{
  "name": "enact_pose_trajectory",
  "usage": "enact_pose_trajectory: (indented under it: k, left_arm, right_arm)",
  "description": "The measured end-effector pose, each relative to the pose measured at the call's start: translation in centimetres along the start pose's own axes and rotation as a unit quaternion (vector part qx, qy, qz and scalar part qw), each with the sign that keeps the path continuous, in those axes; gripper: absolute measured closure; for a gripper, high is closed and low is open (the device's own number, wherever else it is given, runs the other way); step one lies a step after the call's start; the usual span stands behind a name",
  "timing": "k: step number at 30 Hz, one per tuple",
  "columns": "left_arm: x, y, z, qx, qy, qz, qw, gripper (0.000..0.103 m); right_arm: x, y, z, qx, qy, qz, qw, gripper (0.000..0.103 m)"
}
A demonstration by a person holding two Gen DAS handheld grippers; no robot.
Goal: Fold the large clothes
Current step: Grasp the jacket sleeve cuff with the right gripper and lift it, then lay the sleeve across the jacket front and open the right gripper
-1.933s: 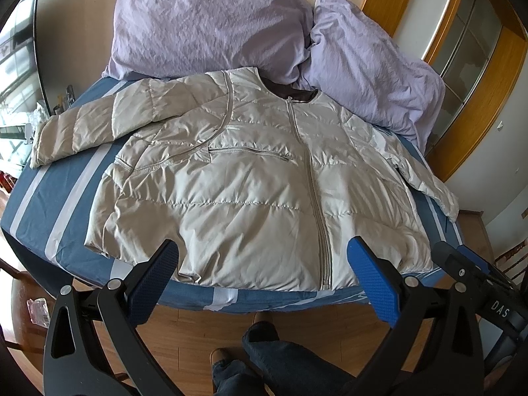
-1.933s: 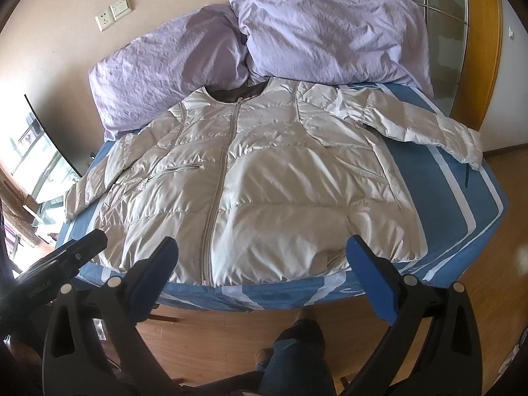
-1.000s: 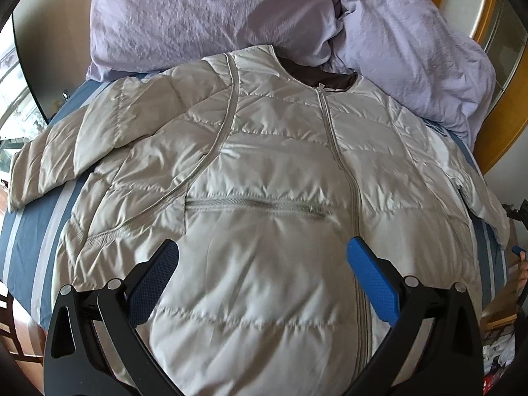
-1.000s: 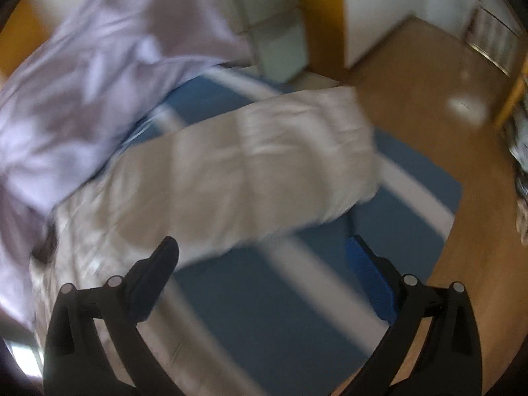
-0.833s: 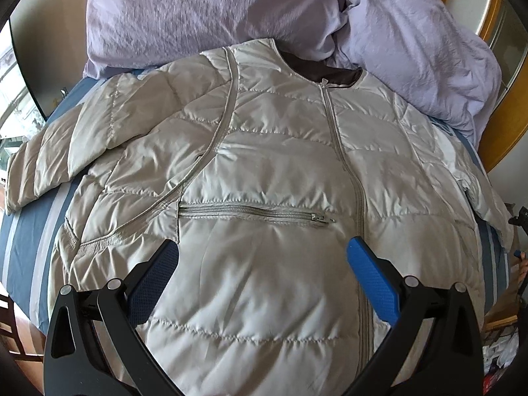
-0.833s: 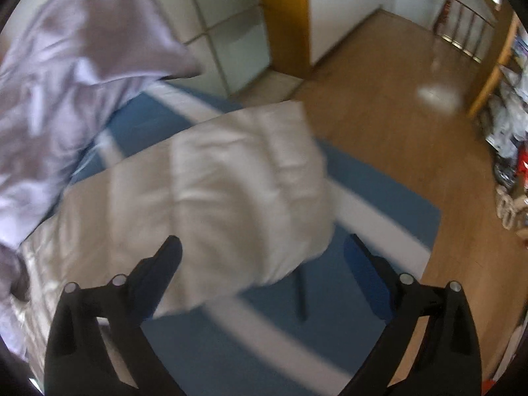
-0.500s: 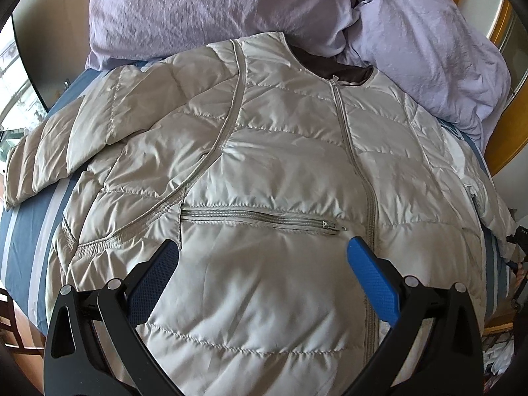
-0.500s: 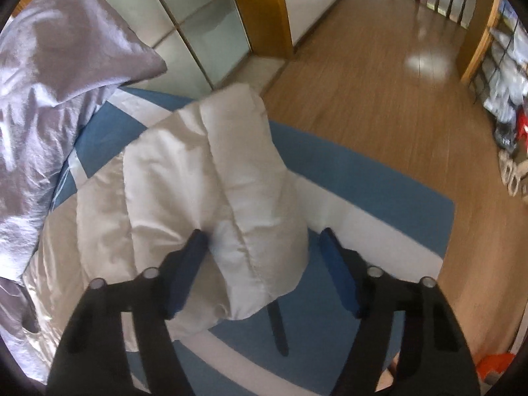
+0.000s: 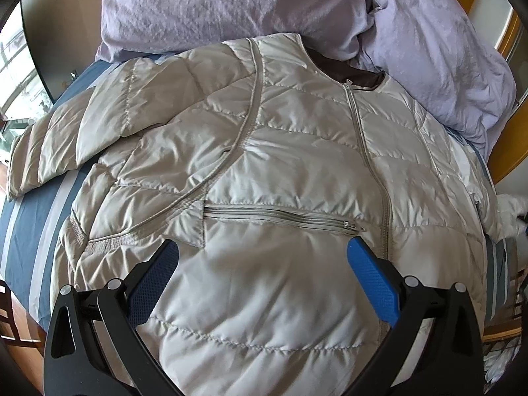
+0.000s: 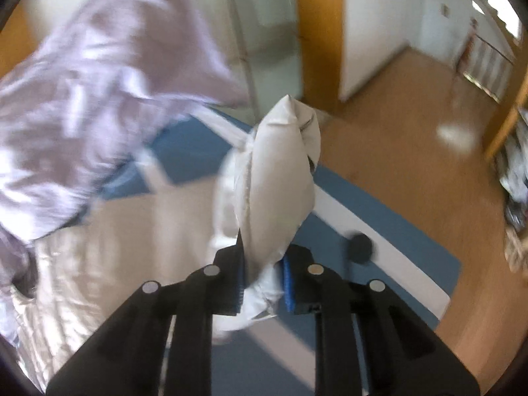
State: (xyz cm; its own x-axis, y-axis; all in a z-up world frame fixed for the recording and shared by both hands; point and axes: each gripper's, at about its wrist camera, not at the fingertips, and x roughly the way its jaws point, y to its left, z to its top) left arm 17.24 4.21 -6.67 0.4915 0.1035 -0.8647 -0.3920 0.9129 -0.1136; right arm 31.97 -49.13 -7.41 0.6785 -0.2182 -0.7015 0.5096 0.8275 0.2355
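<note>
Pinching the cuff end of the sleeve (image 10: 280, 184) between the pads of the right gripper (image 10: 264, 285), jaws drawn nearly together on the puffy fabric, so that the sleeve stands up ahead of the fingers and clear of the bed sheet (image 10: 379, 217); probably the start of folding that sleeve inward across the body, since the grip sits at the free end, where the whole length can be swung over. Hovering with the left gripper (image 9: 264, 280) over the lower front of the jacket (image 9: 280, 151), jaws spread wide and holding nothing, pocket zip (image 9: 280, 216) just beyond the fingertips and main zip (image 9: 373, 171) running away past the right-hand pad; likely kept there ready to pin or smooth the body while the sleeve comes over. Lying flat and face up, zipped shut, with the other sleeve (image 9: 59, 138) stretched out far to the left of the left gripper. Spread on a blue sheet with pale stripes, two lilac pillows (image 9: 237, 3) beyond the collar. Slippery, padded shell, so liable to spring back. Wooden floor (image 10: 412, 125) past the bed edge, beyond the right gripper; that view blurred.
</note>
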Motion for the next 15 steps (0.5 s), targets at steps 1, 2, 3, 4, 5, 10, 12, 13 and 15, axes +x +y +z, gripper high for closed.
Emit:
enact_pose_trajectory:
  k: [1,2,3,4,5,10,12,13,15]
  left_arm:
    - [-0.1,0.2,0.0,-0.002,-0.001,0.000,1.0000,0.001]
    - [-0.2,0.4,0.0,-0.003,-0.003,0.000,1.0000,0.001]
    - [-0.3,0.6,0.0,-0.004,-0.004,0.001,1.0000,0.001]
    - [-0.4,0.8,0.0,-0.005,-0.006,0.001,1.0000,0.001]
    - [-0.6,1.0,-0.1,-0.006,-0.008,0.002,0.9999,0.001]
    - [-1.0,2.0,-0.3,-0.015,-0.011,0.007,0.9998,0.001]
    - [-1.1,2.5,-0.4,-0.021,-0.012,0.010,0.9997,0.001]
    - [-1.2,2.8,-0.4,-0.024,-0.013,0.011,0.9996,0.001]
    - [-1.3,3.4,-0.5,-0.031,-0.015,0.014,0.9993,0.001]
  right_arm:
    - [-0.3,1.2,0.3,-0.010,-0.002,0.013,1.000,0.084]
    - [-0.8,3.3,0.4,-0.029,-0.006,0.028,0.999,0.084]
    - [-1.1,5.3,0.3,-0.047,-0.008,0.040,0.998,0.084]
    - [-1.3,7.5,0.2,-0.068,-0.008,0.052,0.996,0.084]
    - [-1.5,9.2,-0.1,-0.083,-0.007,0.063,0.995,0.084]
    - [-2.0,18.6,-3.4,-0.172,0.013,0.121,0.978,0.084]
    - [-1.7,22.4,-5.4,-0.207,0.032,0.130,0.969,0.084]
    - [-1.4,23.6,-6.1,-0.218,0.039,0.131,0.966,0.084]
    - [-1.1,26.1,-8.7,-0.243,0.058,0.139,0.958,0.084]
